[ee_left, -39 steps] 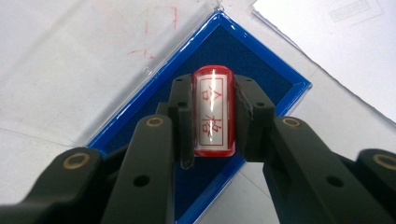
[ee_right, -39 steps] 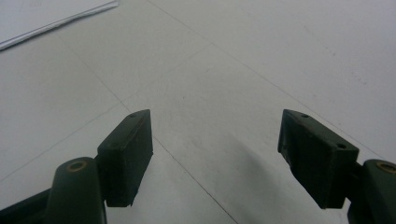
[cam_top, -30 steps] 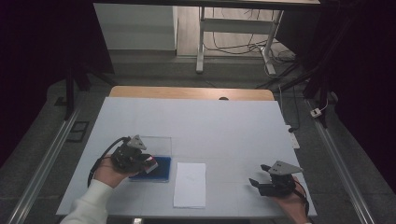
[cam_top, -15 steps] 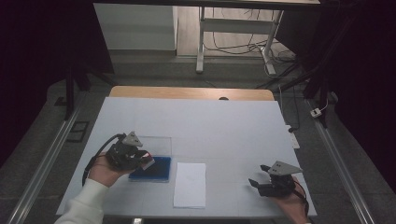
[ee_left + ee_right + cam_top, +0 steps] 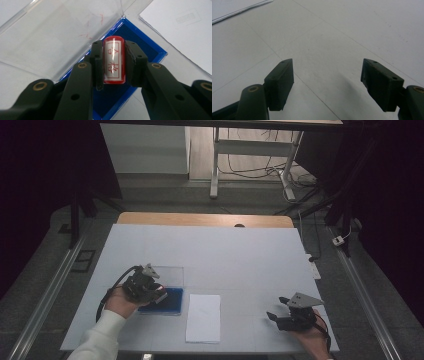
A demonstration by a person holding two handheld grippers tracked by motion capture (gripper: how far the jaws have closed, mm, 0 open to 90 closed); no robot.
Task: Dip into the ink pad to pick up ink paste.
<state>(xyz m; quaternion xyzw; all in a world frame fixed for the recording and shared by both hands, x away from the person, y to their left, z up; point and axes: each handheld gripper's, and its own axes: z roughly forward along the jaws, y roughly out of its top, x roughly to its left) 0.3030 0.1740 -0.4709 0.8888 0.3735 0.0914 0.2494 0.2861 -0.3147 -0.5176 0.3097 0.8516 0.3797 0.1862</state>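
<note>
My left gripper (image 5: 113, 62) is shut on a red cylindrical stamp (image 5: 113, 60) with a white label and red characters, held just above the blue ink pad (image 5: 136, 41). The pad's clear lid (image 5: 62, 32) lies open beside it. From above, the left gripper (image 5: 159, 293) hangs over the blue ink pad (image 5: 167, 302) at the table's front left, with the clear lid (image 5: 167, 274) behind it. A white sheet of paper (image 5: 203, 317) lies to the pad's right. My right gripper (image 5: 271, 316) rests low at the front right, its jaws open (image 5: 327, 85) and holding nothing.
The white table top (image 5: 230, 255) has a wooden strip (image 5: 200, 219) along its far edge. A corner of the paper (image 5: 234, 7) lies far off in the right gripper view. Metal rails run along both sides on the floor.
My left gripper with the stamp first drew back to the left, then moved right and down over the blue ink pad. The right gripper has stayed where it was.
</note>
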